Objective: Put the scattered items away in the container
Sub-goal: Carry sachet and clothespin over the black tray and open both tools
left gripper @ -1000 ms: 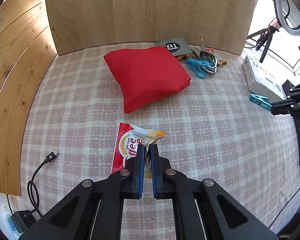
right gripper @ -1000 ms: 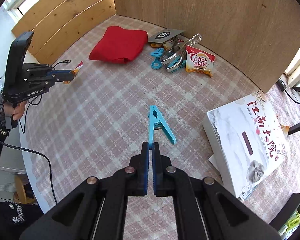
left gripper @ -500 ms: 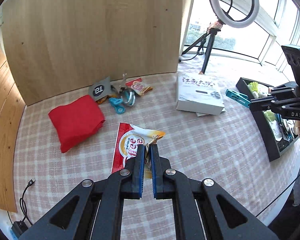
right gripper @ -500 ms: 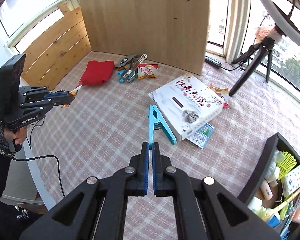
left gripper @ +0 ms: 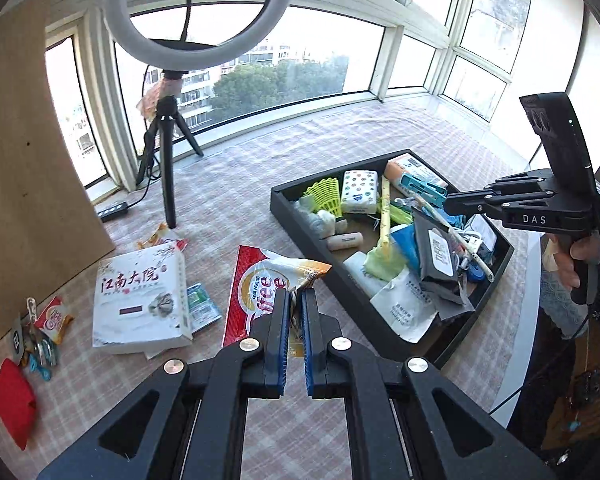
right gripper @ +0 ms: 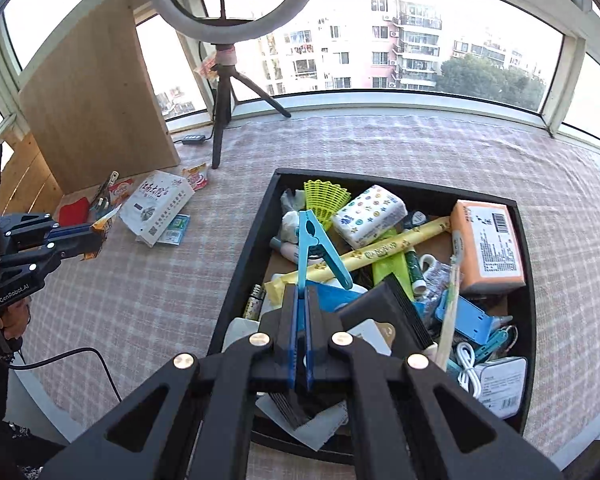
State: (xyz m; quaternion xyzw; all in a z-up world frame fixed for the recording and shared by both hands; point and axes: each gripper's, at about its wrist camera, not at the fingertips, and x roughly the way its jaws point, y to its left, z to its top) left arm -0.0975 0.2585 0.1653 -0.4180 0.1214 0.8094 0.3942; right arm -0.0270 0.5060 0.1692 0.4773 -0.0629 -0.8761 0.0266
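The sachet (left gripper: 260, 280) is glossy foil, the peg (right gripper: 316, 244) smooth plastic, the tablecloth (right gripper: 148, 280) woven checked cloth, the board (right gripper: 96, 92) matt wood.

Tray (right gripper: 236, 276) on table (right gripper: 148, 304): book (right gripper: 158, 204) well left of it, tripod (right gripper: 222, 116) behind-left, board (right gripper: 96, 100) beyond book.

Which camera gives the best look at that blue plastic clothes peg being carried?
The right wrist view: the blue plastic clothes peg sits centre frame, pinched by its tail, whole body visible. The left wrist view shows only its tip, small, past the right hand-held gripper.
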